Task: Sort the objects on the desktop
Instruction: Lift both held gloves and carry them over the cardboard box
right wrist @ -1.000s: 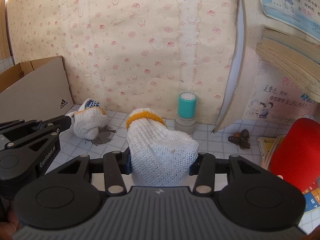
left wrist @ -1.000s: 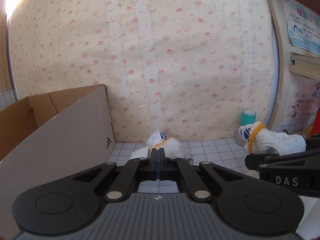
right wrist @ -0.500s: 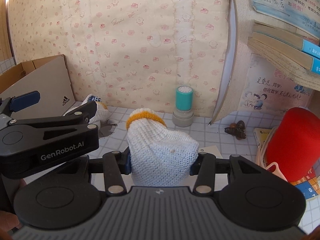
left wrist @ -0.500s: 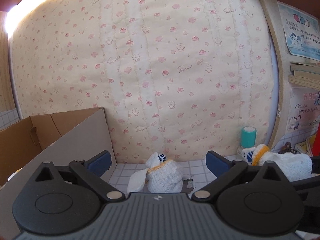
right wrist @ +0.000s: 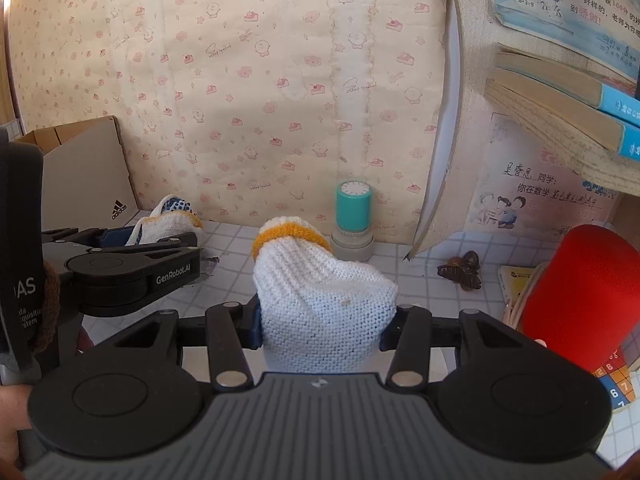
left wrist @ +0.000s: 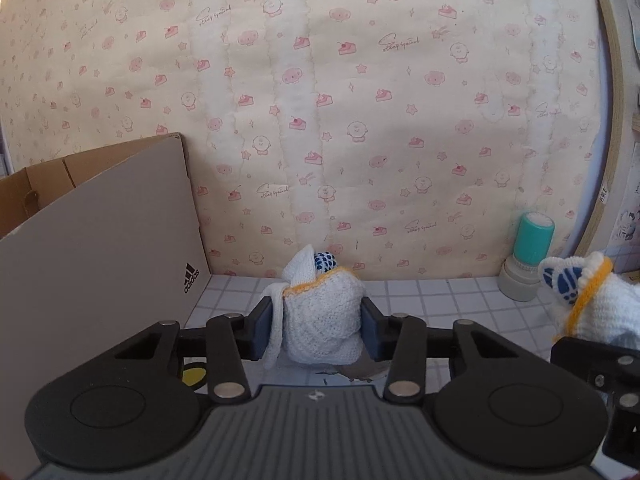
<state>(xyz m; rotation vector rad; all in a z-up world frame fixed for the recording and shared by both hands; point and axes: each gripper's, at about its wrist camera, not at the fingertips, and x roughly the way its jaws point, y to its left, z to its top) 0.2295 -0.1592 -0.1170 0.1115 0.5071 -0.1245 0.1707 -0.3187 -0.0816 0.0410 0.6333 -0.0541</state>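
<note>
A white knit glove (left wrist: 322,320) with a yellow cuff and blue dots sits on the tiled desk between the fingers of my left gripper (left wrist: 316,330), which is shut on it. It also shows in the right wrist view (right wrist: 168,226). My right gripper (right wrist: 320,328) is shut on a second white knit glove (right wrist: 320,308) with an orange cuff, also seen at the right edge of the left wrist view (left wrist: 588,300). The left gripper's body (right wrist: 132,272) lies left of the right one.
An open cardboard Adidas box (left wrist: 112,248) stands at the left. A teal stamp (right wrist: 353,216) stands against the papered wall. A brown hair clip (right wrist: 460,270), a red object (right wrist: 580,296), books (right wrist: 560,108) and a sudoku sheet (right wrist: 616,380) are at the right.
My left gripper opened wide, moved forward around the glove on the desk, and closed on it. My right gripper kept hold of its glove and barely moved.
</note>
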